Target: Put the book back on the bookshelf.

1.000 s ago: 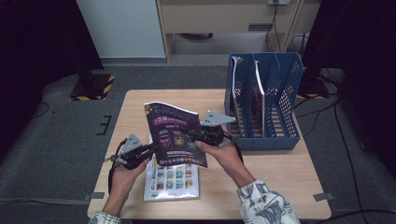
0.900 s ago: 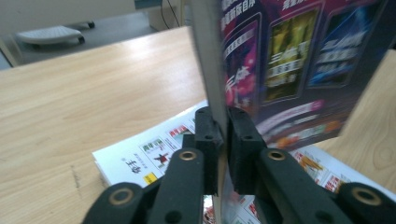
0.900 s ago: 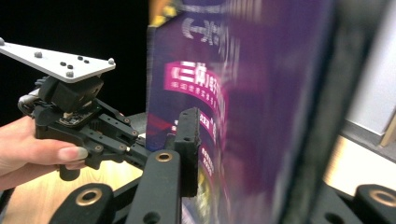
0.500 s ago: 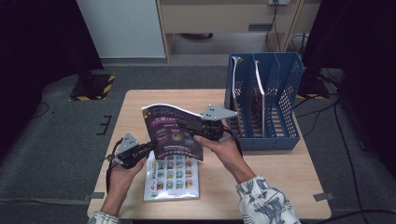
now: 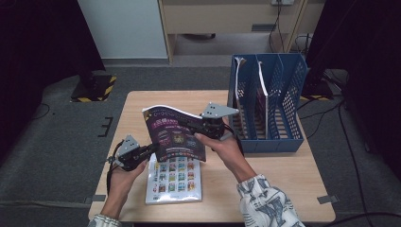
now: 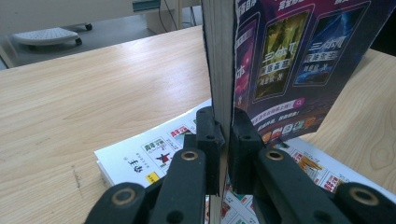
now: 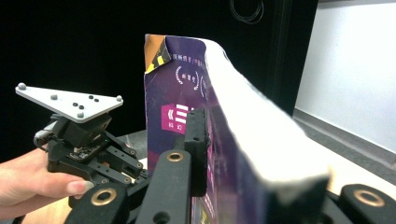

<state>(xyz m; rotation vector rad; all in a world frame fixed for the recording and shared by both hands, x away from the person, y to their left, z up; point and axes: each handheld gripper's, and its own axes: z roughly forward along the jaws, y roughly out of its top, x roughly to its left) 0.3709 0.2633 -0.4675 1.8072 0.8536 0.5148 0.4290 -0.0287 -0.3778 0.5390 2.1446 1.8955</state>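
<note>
A purple book (image 5: 176,135) is held tilted above the table by both grippers. My left gripper (image 5: 151,149) is shut on its lower left edge; in the left gripper view the jaws (image 6: 223,135) pinch the page block of the book (image 6: 280,60). My right gripper (image 5: 189,125) grips the book's upper right side. Its jaws have just been closing with the book (image 7: 243,116) between them; one finger (image 7: 197,140) presses the cover and the other is hidden behind the pages. The left gripper (image 7: 79,133) and a hand show beyond.
A white magazine (image 5: 172,178) with a grid of pictures lies flat under the book, near the table's front edge (image 5: 213,218). A blue file rack (image 5: 267,111) holding upright books stands at the right. Bare wood (image 6: 93,93) lies to the left.
The right gripper has risen and lifted the book's far end, so the book stands steeper. The left gripper has stayed on the lower edge.
</note>
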